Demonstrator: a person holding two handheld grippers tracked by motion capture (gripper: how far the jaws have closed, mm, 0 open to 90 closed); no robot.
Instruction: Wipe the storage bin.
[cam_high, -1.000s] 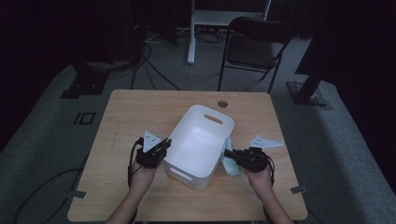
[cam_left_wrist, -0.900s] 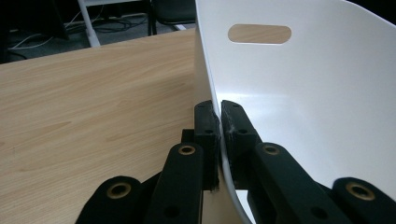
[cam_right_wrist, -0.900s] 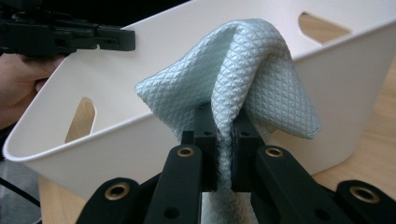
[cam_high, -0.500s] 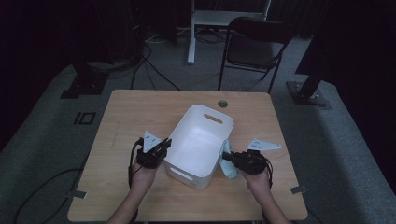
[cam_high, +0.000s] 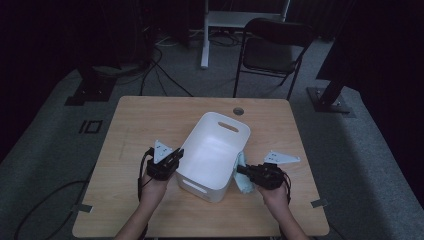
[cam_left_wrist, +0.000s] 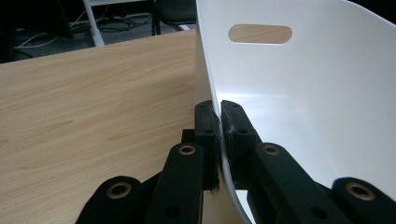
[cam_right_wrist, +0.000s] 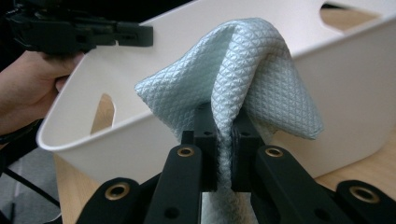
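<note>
A white plastic basket (cam_high: 215, 150) with handle slots stands in the middle of the wooden table. My left gripper (cam_high: 176, 156) is shut on the basket's left wall (cam_left_wrist: 261, 93), one jaw inside and one outside (cam_left_wrist: 219, 123). At the basket's right side, my right gripper (cam_high: 242, 170) is shut on a pale blue textured cloth (cam_high: 243, 172). In the right gripper view the cloth (cam_right_wrist: 243, 74) bunches up between the jaws (cam_right_wrist: 224, 140), against the basket's outer wall (cam_right_wrist: 355, 93). The left gripper (cam_right_wrist: 84, 32) and its hand show at the upper left there.
The table (cam_high: 145, 125) has bare wood to the left and behind the basket, with a round hole (cam_high: 238, 111) near its far edge. A black folding chair (cam_high: 275, 50) and a white stand (cam_high: 207, 30) are beyond the table. Cables lie on the grey floor.
My right gripper has shifted a little leftward toward the basket's right wall with the cloth in it. The left gripper and the basket have stayed still.
</note>
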